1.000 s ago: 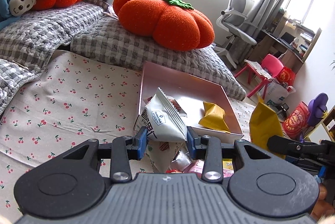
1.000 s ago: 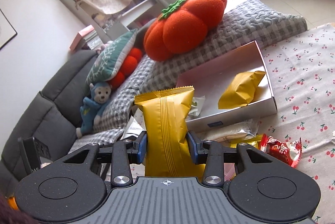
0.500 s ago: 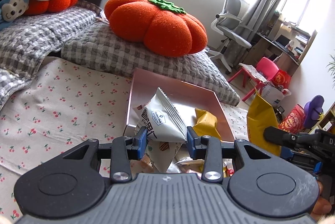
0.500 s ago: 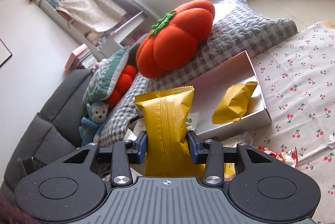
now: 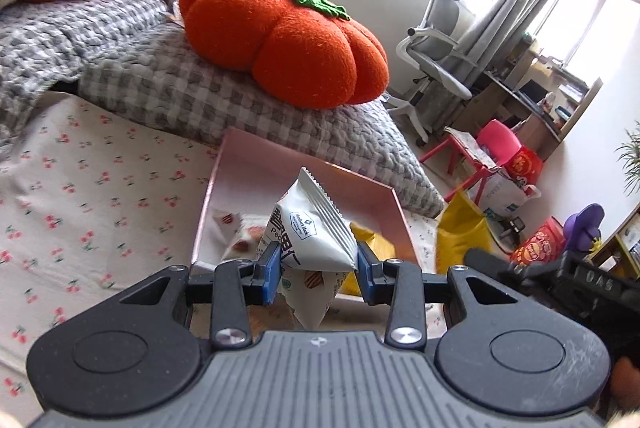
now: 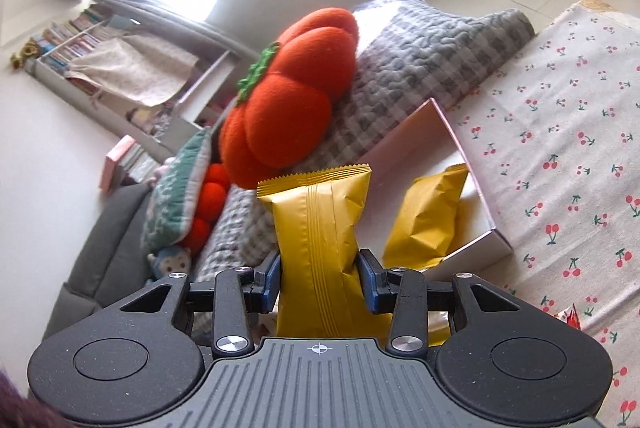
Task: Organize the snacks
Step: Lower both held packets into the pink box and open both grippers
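Note:
My left gripper is shut on a white snack packet and holds it at the near edge of the pink box. A small white packet and a yellow packet lie in the box. My right gripper is shut on a yellow snack packet, held upright near the box. Another yellow packet lies inside the box. The right gripper with its yellow packet also shows at the right of the left wrist view.
An orange pumpkin cushion sits on a grey checked quilt behind the box. A cherry-print cloth covers the surface. A red snack wrapper lies at the right. An office chair stands far back.
Both grippers have moved forward toward the pink box with their packets still held. The box and pumpkin cushion look closer now.

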`<state>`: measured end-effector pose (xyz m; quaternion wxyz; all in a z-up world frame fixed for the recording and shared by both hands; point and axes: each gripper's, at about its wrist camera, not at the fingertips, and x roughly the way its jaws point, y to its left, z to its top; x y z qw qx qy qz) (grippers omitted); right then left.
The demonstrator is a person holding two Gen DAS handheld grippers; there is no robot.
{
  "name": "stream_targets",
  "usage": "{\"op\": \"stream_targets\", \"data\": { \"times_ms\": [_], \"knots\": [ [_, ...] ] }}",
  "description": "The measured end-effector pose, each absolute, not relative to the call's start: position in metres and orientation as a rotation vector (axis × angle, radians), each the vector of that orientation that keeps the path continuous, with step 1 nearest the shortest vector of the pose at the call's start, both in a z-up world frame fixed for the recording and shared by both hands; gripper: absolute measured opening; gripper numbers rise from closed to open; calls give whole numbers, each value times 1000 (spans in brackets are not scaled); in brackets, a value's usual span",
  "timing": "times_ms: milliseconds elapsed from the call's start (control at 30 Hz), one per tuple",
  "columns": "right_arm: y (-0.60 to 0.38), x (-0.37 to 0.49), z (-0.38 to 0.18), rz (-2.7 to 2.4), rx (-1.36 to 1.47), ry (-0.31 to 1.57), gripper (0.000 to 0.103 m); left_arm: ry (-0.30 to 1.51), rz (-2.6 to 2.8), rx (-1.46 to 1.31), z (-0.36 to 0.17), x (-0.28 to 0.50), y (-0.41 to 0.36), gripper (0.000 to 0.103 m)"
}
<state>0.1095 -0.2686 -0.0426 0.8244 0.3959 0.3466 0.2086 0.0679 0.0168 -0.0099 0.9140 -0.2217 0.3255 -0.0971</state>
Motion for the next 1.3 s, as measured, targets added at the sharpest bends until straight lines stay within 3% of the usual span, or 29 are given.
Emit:
{"op": "stream_targets", "data": {
  "times_ms": [467, 533, 633, 700, 867, 1133, 1300],
  "knots": [
    [-247, 166, -79, 415, 1002, 806, 42, 703, -177, -477, -30, 121, 13, 36],
    [-238, 168, -76, 382, 949, 781, 43, 688, -178, -474, -31, 121, 17, 41],
    [-233, 165, -69, 372, 894, 771, 58, 662, -189, -487, -25, 117, 26, 53],
    [-236, 162, -65, 367, 897, 762, 59, 645, -169, -475, -18, 113, 30, 61],
    [-245, 155, -54, 331, 884, 752, 60, 664, -142, -502, -12, 105, 39, 62],
    [-256, 133, -30, 377, 873, 747, 60, 700, -77, -470, -4, 81, 46, 71],
    [-236, 103, -5, 434, 566, 726, 74, 737, -50, -384, -3, 70, 41, 79]
  ]
}}
